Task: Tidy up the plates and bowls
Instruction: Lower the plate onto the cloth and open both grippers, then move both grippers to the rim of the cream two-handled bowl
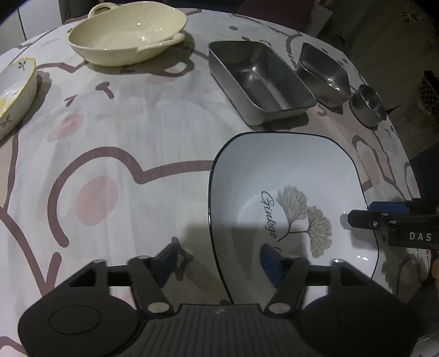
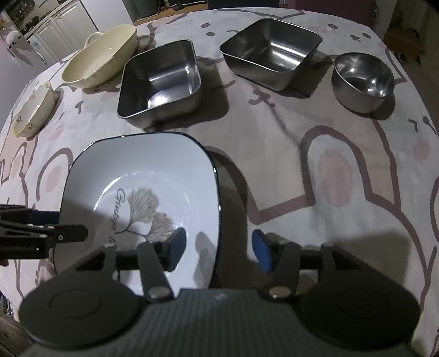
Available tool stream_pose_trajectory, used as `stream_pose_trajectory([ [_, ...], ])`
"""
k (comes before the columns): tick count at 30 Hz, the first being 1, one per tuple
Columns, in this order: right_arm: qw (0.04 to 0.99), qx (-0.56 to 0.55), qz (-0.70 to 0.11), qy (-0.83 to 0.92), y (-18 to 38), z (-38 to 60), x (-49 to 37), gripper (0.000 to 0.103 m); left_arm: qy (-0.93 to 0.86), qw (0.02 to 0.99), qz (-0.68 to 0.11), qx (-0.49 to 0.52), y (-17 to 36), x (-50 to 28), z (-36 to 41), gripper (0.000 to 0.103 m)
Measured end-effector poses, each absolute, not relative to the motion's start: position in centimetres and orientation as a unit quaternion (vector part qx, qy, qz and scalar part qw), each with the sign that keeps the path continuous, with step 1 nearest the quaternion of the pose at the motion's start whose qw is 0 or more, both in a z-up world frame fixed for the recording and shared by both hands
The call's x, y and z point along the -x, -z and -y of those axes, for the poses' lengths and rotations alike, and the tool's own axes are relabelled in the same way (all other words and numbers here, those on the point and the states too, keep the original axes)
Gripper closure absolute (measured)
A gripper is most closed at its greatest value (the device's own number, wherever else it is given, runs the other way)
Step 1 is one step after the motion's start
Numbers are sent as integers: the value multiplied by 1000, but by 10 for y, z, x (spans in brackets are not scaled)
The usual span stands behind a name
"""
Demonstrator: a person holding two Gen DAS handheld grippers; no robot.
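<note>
A white square bowl with a dark rim and a ginkgo print (image 1: pixel 290 192) (image 2: pixel 142 189) sits on the tablecloth near me. My left gripper (image 1: pixel 219 261) is open and straddles the bowl's left rim, one finger inside and one outside. My right gripper (image 2: pixel 218 250) is open and straddles the bowl's right rim the same way. Each gripper shows at the edge of the other's view. Behind stand a cream handled dish (image 1: pixel 129 31) (image 2: pixel 100 56), a small floral dish (image 1: pixel 13 90) (image 2: pixel 33 109), two steel rectangular pans (image 2: pixel 162 79) (image 2: pixel 271 52) and a steel round bowl (image 2: pixel 362 77).
The table carries a white cloth with pink bear outlines (image 1: pixel 123 153). The steel pans (image 1: pixel 258 79) (image 1: pixel 323 71) and round bowl (image 1: pixel 367 105) stand in a row at the back right. White cabinets (image 2: pixel 63 24) stand beyond the table's far left.
</note>
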State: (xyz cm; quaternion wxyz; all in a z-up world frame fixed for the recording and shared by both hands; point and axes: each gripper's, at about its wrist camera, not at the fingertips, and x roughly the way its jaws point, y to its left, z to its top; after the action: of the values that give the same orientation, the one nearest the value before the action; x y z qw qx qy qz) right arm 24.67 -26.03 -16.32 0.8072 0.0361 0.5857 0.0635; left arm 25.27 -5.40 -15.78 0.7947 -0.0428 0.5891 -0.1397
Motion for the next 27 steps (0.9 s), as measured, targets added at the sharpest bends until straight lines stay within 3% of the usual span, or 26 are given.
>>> stream_pose_trajectory([
  [3, 812, -38, -579, -66, 161, 262, -244, 21, 138, 800, -582, 35, 156, -252, 54, 18],
  [6, 819, -29, -569, -70, 157, 261, -239, 19, 138, 804, -577, 32, 153, -251, 53, 11],
  [10, 824, -31, -561, -78, 153, 262, -234, 0, 144, 809, -569, 29, 148, -248, 53, 3],
  [27, 872, -23, -485, -65, 106, 271, -206, 0, 156, 863, -479, 29, 90, -223, 38, 0],
])
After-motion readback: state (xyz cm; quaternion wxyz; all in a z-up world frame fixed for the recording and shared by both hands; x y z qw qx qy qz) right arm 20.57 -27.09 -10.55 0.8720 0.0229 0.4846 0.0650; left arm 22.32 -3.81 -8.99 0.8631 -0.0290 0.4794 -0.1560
